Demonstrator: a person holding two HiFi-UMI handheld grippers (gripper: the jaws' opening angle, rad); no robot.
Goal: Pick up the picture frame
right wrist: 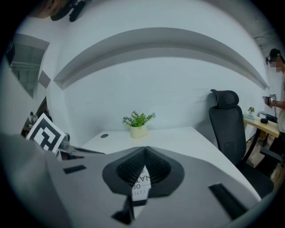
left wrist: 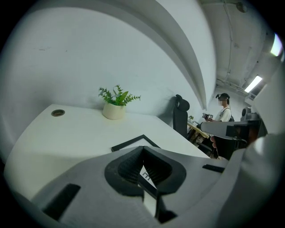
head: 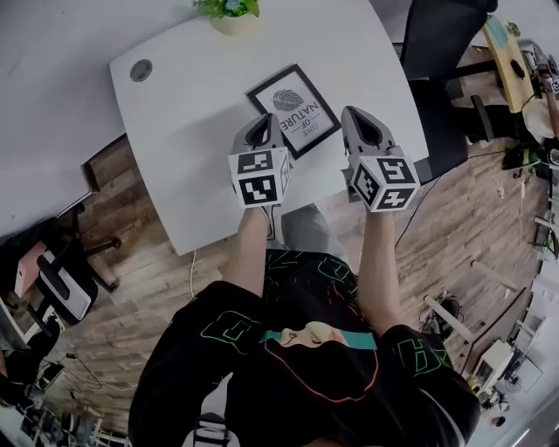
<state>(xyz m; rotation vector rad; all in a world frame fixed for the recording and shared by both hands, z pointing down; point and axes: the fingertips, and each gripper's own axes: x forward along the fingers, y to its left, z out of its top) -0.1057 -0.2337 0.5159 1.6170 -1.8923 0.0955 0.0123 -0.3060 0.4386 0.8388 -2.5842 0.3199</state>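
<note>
White desk (head: 196, 131) holds a flat frame (head: 293, 106). Left gripper (head: 260, 124) and right gripper (head: 361, 120) hover closed, empty: open first, then pinch its edges.

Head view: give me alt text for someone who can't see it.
Seen from above, a person holds the left gripper and right gripper, jaws closed to points, at either side of a black picture frame lying flat on a white table. A potted plant sits at the table's far edge, and a black office chair stands at right.
</note>
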